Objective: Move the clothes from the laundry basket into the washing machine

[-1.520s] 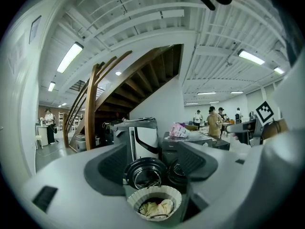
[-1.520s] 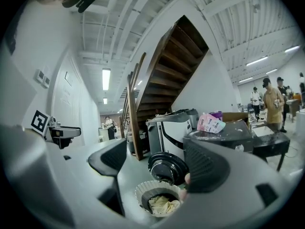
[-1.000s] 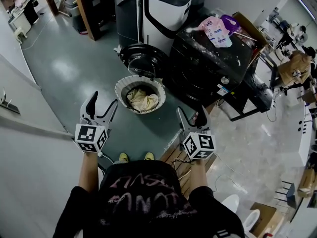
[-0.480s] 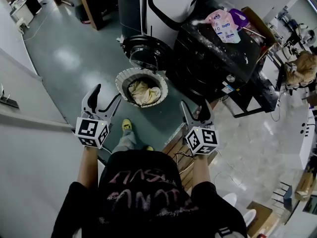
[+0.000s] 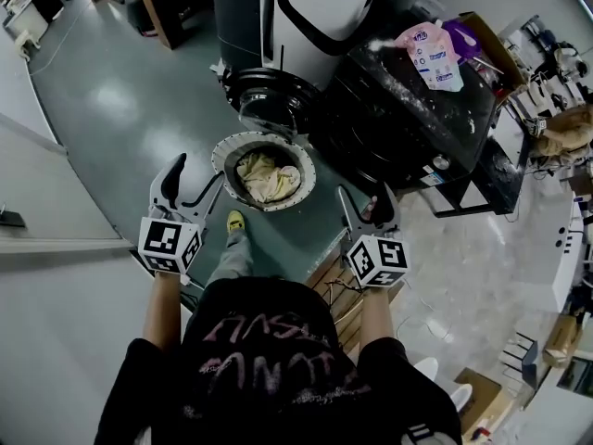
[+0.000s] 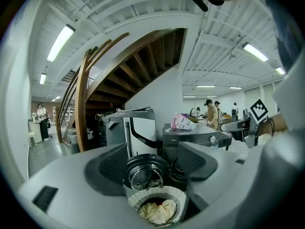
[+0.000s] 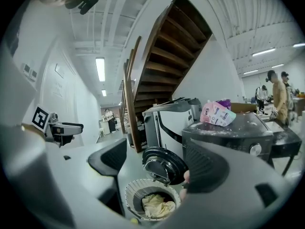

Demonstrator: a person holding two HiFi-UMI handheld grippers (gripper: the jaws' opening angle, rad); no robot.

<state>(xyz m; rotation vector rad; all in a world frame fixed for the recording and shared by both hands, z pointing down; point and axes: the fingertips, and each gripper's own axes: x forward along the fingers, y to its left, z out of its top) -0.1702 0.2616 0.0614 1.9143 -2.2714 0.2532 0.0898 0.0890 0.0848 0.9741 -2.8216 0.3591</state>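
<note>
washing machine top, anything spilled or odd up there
Yes: white powder is strewn across the top of the black washing machine, beside a pink pouch lying flat. It looks like spilled detergent.

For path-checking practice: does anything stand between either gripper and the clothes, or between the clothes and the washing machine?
Nothing visible does. Only floor separates the open left gripper and right gripper from the laundry basket. The clothes lie uncovered, and the washing machine door stands open just behind the basket.

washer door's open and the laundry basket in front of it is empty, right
Not empty. The laundry basket holds pale yellow clothes, as the head view shows. The washer door is open, and the basket stands in front of it.
</note>
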